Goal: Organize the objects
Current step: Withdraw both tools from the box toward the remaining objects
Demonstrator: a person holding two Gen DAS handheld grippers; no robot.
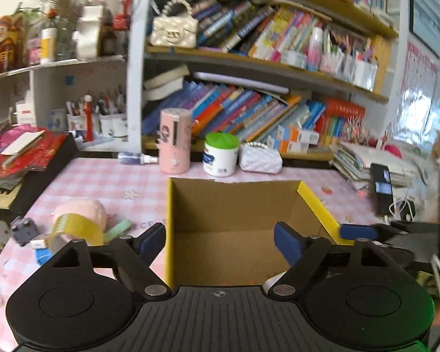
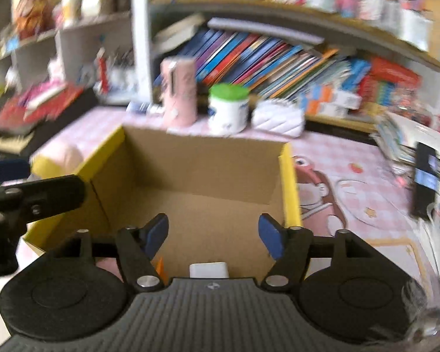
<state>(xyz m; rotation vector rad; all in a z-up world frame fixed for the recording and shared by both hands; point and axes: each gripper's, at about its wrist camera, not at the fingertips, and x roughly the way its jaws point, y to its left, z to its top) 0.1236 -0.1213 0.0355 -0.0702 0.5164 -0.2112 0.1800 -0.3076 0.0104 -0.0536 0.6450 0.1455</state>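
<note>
Your left gripper point(image 1: 220, 240) and right gripper point(image 2: 213, 236) both spread, empty, over the upright open cardboard box point(image 2: 202, 158); small white block point(image 2: 209, 270) and orange scrap point(image 2: 160, 267) inside.

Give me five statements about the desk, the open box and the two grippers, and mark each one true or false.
1. The yellow-sided cardboard box stands open on the pink checked tablecloth. True.
2. The left gripper grips the yellowish roll of clear tape. False: its jaws stand open with nothing between them; the tape lies on the cloth beside the box.
3. The white tub with the green lid stands beyond the box, beside the pink cylindrical container. True.
4. The white quilted purse lies inside the box. False: it sits behind the box.
5. The right gripper is open over the box. True.
</note>
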